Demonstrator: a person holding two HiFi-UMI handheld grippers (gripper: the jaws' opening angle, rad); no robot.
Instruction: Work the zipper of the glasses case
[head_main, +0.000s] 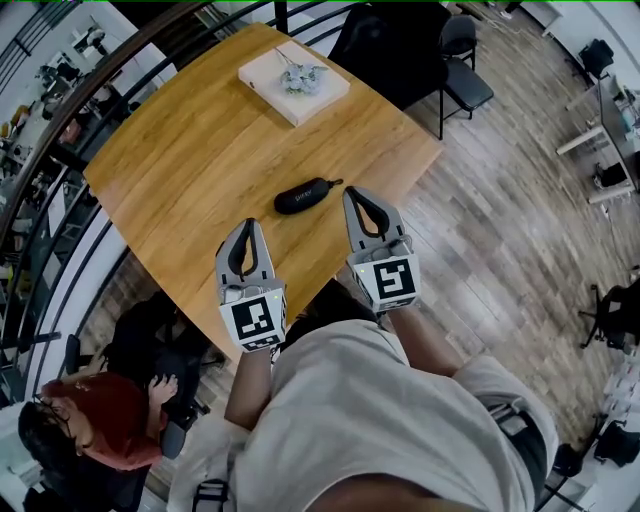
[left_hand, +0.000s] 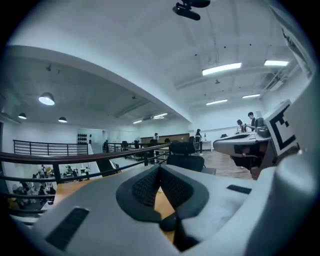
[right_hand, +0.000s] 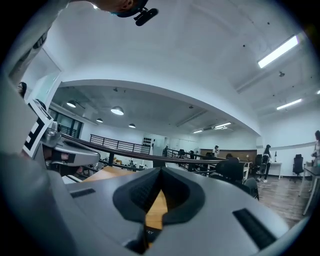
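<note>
A black glasses case (head_main: 303, 196) lies on the wooden table (head_main: 200, 160), its zipper pull pointing right. My left gripper (head_main: 247, 226) hovers near the table's front edge, below and left of the case, jaws shut with nothing between them. My right gripper (head_main: 353, 194) sits just right of the case, also shut and empty. In the left gripper view the left gripper (left_hand: 159, 169) has its tips together over a strip of table; the case is not visible there. The right gripper (right_hand: 160, 170) in its own view likewise shows closed tips and only tabletop (right_hand: 156, 210) through the gap.
A white box with a pale flower bunch (head_main: 294, 80) stands at the table's far end. Black chairs (head_main: 455, 70) stand beyond the table on the wood floor. A railing (head_main: 60, 200) runs along the left. A person with red hair (head_main: 95, 415) sits below left.
</note>
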